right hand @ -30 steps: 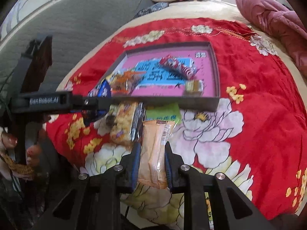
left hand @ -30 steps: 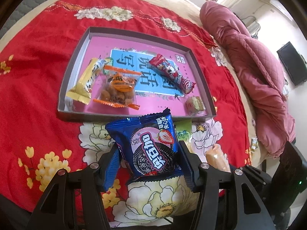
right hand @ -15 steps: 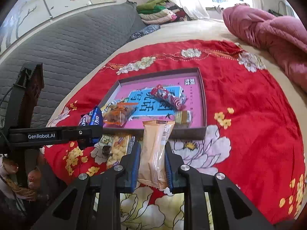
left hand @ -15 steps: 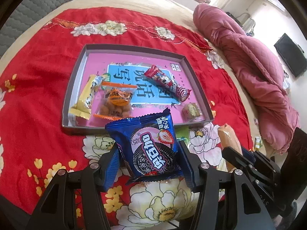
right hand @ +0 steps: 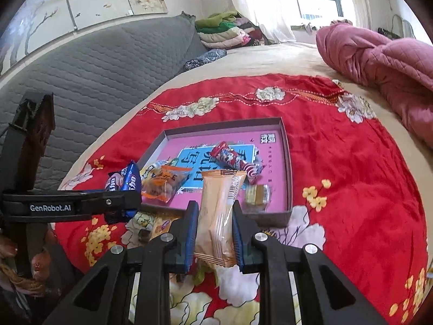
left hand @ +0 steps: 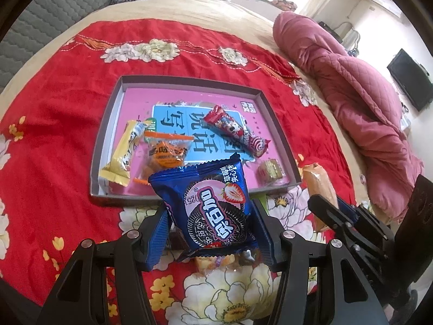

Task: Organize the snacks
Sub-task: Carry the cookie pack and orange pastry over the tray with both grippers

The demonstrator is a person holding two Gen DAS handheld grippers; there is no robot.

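Both tongs have lifted since a second ago: left tongs (left hand: 209,224) clamp the blue cookie packet (left hand: 213,205), right tongs (right hand: 215,239) clamp the orange packet (right hand: 219,216), near the tray (left hand: 281,146).

Pink quilt (left hand: 360,100) beside red floral cloth (left hand: 59,113).

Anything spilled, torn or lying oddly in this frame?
Nothing stands out. Four snacks lie loose inside the tray; the left gripper holds the blue cookie pack and the right gripper the orange packet, both intact.
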